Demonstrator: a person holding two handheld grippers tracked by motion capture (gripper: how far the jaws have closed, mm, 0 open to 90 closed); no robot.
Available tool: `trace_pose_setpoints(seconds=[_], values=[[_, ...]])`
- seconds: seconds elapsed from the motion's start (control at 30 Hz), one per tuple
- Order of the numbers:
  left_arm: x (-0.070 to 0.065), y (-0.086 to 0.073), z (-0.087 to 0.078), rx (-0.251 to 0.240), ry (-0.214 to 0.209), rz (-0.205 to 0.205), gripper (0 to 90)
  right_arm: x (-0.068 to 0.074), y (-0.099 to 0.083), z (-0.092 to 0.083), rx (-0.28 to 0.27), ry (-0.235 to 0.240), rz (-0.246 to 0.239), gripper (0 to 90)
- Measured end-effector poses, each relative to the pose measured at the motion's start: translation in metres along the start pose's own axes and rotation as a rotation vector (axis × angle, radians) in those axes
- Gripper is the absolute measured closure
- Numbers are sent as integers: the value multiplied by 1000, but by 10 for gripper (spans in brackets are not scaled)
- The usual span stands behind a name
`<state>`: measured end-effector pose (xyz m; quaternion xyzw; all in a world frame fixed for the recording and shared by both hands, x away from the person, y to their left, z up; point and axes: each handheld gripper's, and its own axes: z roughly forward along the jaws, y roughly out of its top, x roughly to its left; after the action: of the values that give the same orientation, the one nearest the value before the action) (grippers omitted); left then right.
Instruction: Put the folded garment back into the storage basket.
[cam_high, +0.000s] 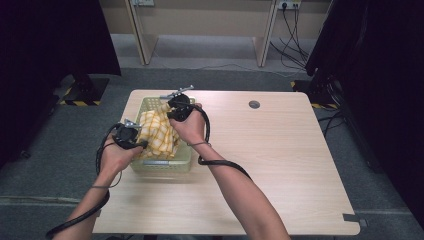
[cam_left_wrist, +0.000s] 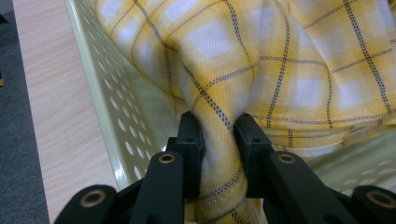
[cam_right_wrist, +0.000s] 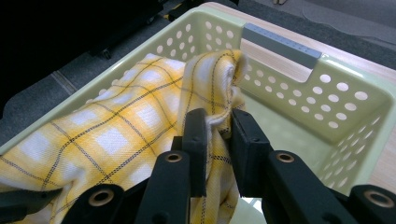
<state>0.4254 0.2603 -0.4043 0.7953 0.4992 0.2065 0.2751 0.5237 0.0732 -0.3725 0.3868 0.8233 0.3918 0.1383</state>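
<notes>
Item: yellow checked cloth (cam_high: 156, 134), bunched and lying in the pale green perforated basket (cam_high: 150, 166) at the left part of the table (cam_high: 280, 165), partly raised above the rim. Left tool (cam_left_wrist: 218, 128): clenched on a fold of the cloth near the basket's side wall. Right tool (cam_right_wrist: 218, 123): clenched on a hemmed edge of the cloth near the far end wall with the grey handle strip (cam_right_wrist: 281, 45). Step in hand, judged: lifting or spreading the cloth over the basket. Handling note: both grips look shallow, so the two hands should likely rise evenly and draw apart gently, keeping the fabric taut without tugging it from the pads. Edges: the basket walls stand just beside both tools; trailing folds could catch on the rim. Open room: bare tabletop to the right and front of the basket, ample for laying the cloth out.
</notes>
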Motion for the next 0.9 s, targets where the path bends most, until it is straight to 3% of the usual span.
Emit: trace_pose_setpoints(seconds=[0.9], values=[[4,-3,15,92,13,4,734,5,-7,17,46,-2,4,774]])
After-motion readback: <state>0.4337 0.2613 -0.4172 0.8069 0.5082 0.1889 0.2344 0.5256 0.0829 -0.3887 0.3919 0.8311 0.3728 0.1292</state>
